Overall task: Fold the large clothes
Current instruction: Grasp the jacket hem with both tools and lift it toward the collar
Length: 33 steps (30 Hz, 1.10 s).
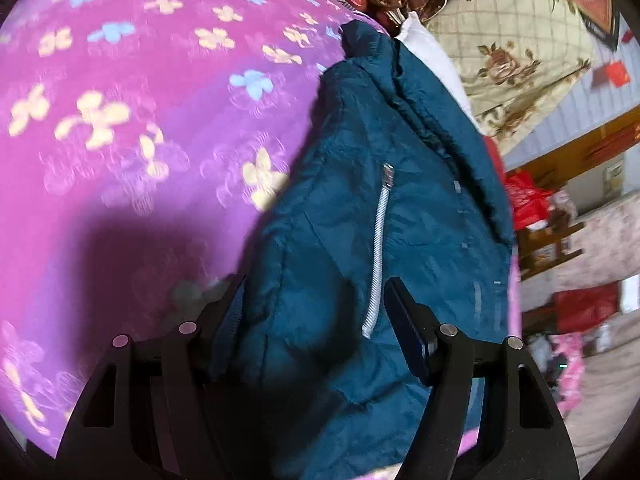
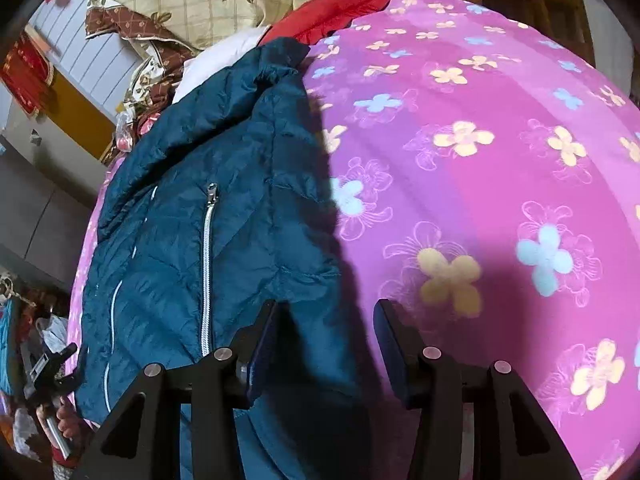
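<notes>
A dark teal quilted jacket (image 1: 360, 208) with a white pocket zipper (image 1: 378, 256) lies on a pink flowered bed sheet (image 1: 120, 120). My left gripper (image 1: 316, 296) is open just above the jacket's near part, its fingers either side of the fabric, holding nothing. In the right wrist view the same jacket (image 2: 192, 216) lies at the left, zipper (image 2: 207, 264) visible. My right gripper (image 2: 326, 320) is open over the jacket's right edge where it meets the sheet (image 2: 480, 160). The left gripper (image 2: 48, 368) shows at the far left, held in a hand.
Floral bedding and pillows (image 1: 500, 32) are piled at the head of the bed, with a white item (image 1: 432, 56) and a red cloth (image 2: 332, 8) beside the jacket's collar. Red bags and furniture (image 1: 532, 200) stand beyond the bed edge.
</notes>
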Tool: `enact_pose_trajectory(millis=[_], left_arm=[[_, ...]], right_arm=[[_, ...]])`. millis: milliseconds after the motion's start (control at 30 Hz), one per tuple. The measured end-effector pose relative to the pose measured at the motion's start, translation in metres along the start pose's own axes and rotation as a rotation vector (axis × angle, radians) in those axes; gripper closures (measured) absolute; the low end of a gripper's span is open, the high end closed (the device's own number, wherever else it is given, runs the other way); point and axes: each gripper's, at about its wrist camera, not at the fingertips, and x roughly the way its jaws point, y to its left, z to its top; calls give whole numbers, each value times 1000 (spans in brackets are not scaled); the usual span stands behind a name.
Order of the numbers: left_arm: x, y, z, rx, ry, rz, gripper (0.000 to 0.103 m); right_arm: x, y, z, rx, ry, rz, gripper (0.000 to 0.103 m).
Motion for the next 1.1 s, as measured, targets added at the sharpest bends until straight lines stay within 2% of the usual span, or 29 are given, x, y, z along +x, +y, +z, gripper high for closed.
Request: enact_pose_trajectory(millis=[133, 267, 533, 667, 900, 1000, 1100], left_arm=[[-4, 12, -11, -62, 48, -130, 35], [-10, 22, -24, -97, 83, -228, 35], [-23, 22, -50, -63, 83, -345, 34], [-20, 12, -58, -27, 96, -349, 34], [-5, -5, -56, 4, 108, -261, 34], [0, -12, -56, 17, 109, -241, 34], [2, -18, -59, 30, 91, -194, 34]], right_arm=[[0, 0, -4, 6, 29, 58, 56], [-3, 0, -14, -6, 56, 117, 56], [-13, -5, -42, 3, 106, 250, 55], [-14, 1, -56, -8, 142, 319, 55], [2, 13, -65, 49, 168, 450, 55], [9, 25, -67, 43, 166, 467, 55], [8, 35, -69, 25, 147, 438, 55]])
